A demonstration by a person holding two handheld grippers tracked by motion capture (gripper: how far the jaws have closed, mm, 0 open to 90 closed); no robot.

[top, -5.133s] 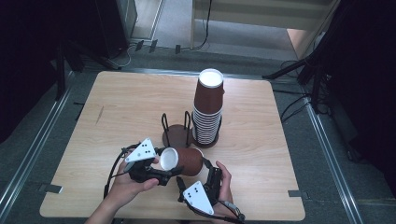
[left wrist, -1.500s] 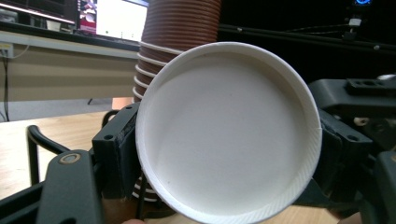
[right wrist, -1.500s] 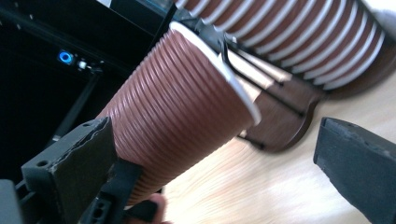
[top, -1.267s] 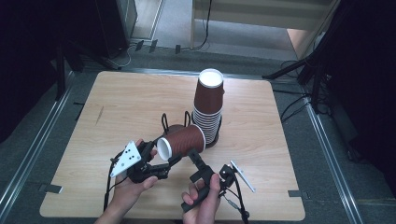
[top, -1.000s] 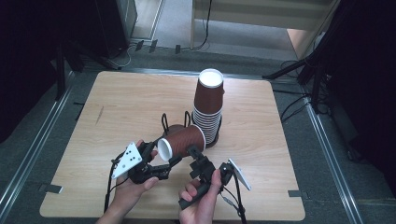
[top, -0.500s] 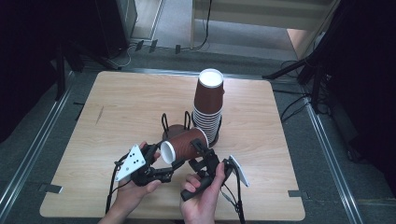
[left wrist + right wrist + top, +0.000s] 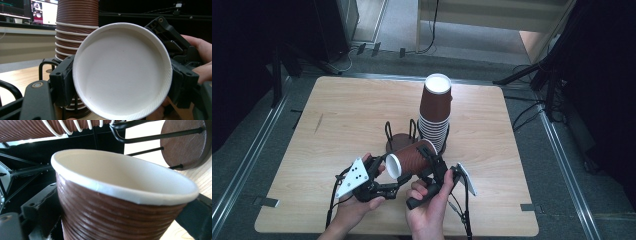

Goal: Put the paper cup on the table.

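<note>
While both claws crowd the same paper cup (image 7: pixel 409 159), the risk is plain enough — thin ribbed paper squeezed from two sides could crease or go oval, and then it would not seat on anything. The cup is held on its side above the near edge of the bench (image 7: pixel 342 115), white mouth turned toward the left claw (image 7: pixel 384 176). That claw is about as closed as it gets, its jaws pinching the cup at either side of the rim, as the left gripper view (image 7: pixel 122 72) shows. The right claw (image 7: pixel 437 167) has the cup's brown body sitting between its jaws in its own view (image 7: pixel 120 212); I think the pads are against it, but the picture is too close to say so for sure. If one claw lets go before the other has a firm hold, the cup drops and rolls. Just behind stands the wire holder (image 7: pixel 401 137) on its round base, and beside it the tall stack of cups (image 7: pixel 435 112) — a careless swing could knock that over.

Compared with five seconds ago, the cup has tilted up and moved nearer the stack, and the right hand has come up from the bench edge to meet it.
</note>
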